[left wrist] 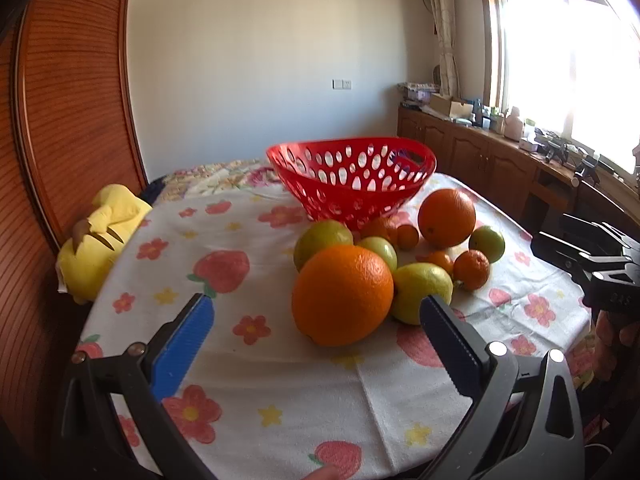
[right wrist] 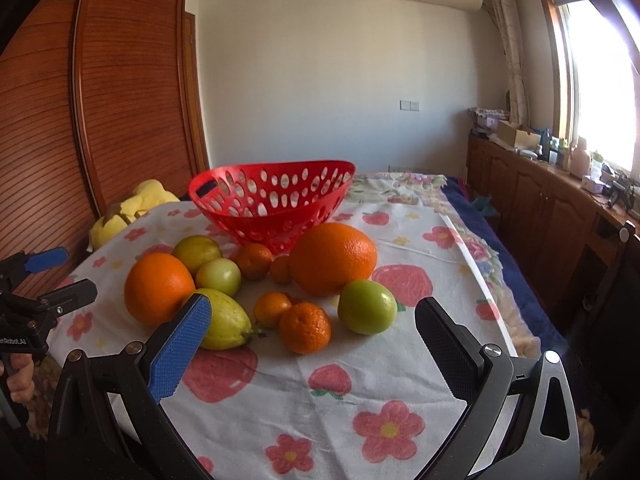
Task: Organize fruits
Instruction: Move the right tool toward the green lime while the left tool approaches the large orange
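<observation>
Your left gripper (left wrist: 316,312): fingers spread wide, nothing between them, hovering low over the cloth with the near large orange (left wrist: 342,295) just ahead of the gap. Your right gripper (right wrist: 312,316): likewise spread apart and holding nothing, facing the fruit cluster.

Contents of the flowered tablecloth (right wrist: 360,400), left to right in the right wrist view:
- Yellow plush toy (right wrist: 132,210), at the far left edge by the wooden wardrobe (right wrist: 100,100).
- Large orange (right wrist: 158,288), touching a yellow lemon (right wrist: 226,322) in front of it.
- Two greenish fruits (right wrist: 197,250) (right wrist: 218,277) behind the lemon.
- Red perforated basket (right wrist: 272,208), holding no fruit that you can see, standing behind the cluster.
- Small mandarins (right wrist: 253,261) (right wrist: 280,269) at the basket's foot; two more (right wrist: 272,309) (right wrist: 305,328) nearest you.
- Second large orange (right wrist: 333,258), just right of the basket's base.
- Green apple-like fruit (right wrist: 367,307), rightmost item, just in front of that orange.

All fruit lies outside the basket.
</observation>
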Motion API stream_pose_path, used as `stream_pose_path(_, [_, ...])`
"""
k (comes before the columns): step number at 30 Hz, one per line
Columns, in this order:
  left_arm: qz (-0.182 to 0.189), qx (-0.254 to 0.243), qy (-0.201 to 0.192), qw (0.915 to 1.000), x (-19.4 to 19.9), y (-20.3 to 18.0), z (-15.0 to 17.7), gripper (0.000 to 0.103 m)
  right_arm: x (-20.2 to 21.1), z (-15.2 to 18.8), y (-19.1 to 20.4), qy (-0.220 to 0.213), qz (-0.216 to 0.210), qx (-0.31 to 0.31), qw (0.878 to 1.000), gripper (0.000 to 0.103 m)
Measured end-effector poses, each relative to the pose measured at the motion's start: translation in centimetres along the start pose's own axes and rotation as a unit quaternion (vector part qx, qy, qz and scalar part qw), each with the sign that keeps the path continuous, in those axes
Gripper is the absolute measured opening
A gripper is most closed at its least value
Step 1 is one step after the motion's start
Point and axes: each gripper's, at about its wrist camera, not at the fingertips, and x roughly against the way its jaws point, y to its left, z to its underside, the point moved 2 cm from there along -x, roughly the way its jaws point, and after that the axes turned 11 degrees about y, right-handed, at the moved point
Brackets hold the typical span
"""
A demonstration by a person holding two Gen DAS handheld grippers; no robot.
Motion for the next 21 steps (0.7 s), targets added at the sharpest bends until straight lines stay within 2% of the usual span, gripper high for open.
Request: stream_pose_path(21, [0.027,-0.008,0.043,0.9987,-4.6,0.7,-0.9,0.101,-6.6,-0.8,-4.0,0.087,-0.011,-0.01,0.996,0.086])
